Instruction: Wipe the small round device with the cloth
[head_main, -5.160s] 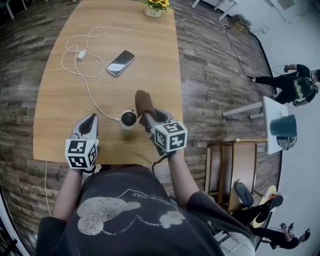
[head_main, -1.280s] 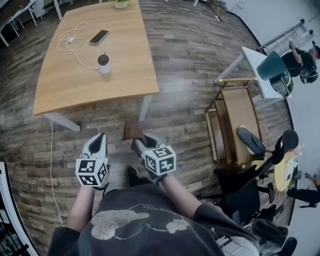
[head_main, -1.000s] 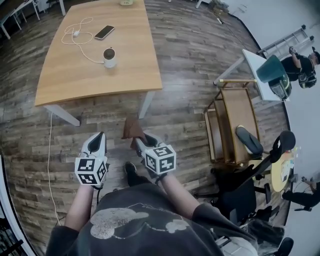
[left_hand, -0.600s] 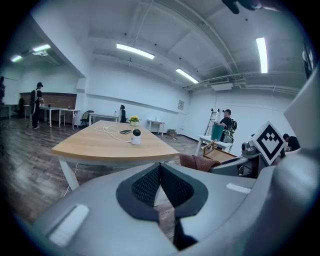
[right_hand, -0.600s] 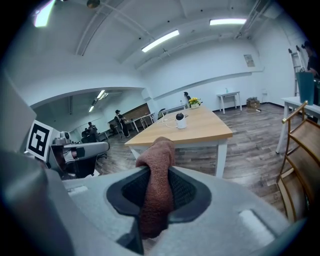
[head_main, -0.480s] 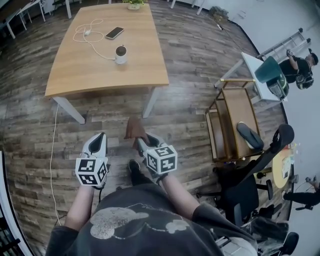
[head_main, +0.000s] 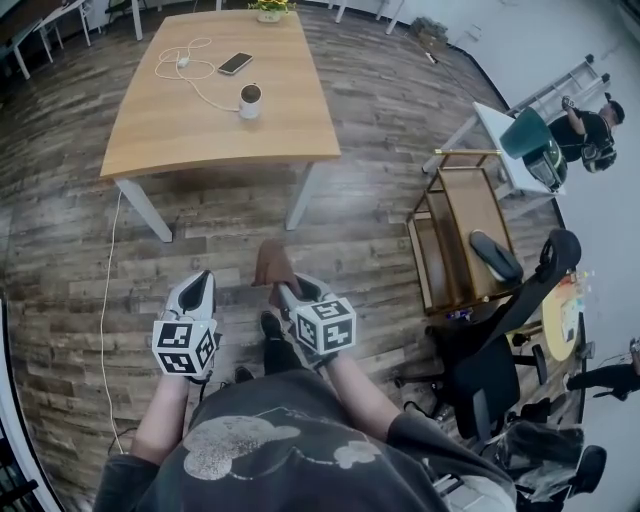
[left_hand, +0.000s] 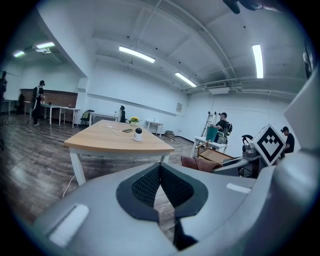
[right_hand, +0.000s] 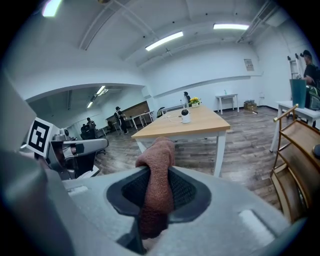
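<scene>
The small round white device (head_main: 250, 100) stands on the wooden table (head_main: 160, 145), far ahead of me; it also shows small in the left gripper view (left_hand: 138, 134) and the right gripper view (right_hand: 185, 116). A brown cloth (head_main: 270, 265) (right_hand: 157, 185) is pinched in my right gripper (head_main: 282, 291), which is shut on it and held over the floor well short of the table. My left gripper (head_main: 198, 290) hangs beside it, jaws shut together with nothing between them (left_hand: 160, 182). The cloth's end (left_hand: 200, 163) shows to the right in the left gripper view.
On the table lie a phone (head_main: 235, 63), a white cable with charger (head_main: 185, 66) and a flower pot (head_main: 268, 8). A wooden cart (head_main: 455, 235) and a black office chair (head_main: 500, 340) stand to the right. People stand at the room's edges (head_main: 590, 130).
The person has stepped away from the table: the device, once right at the grippers, now sits far ahead. Over the last second the table drifted right in view. The cloth stays gripped.
</scene>
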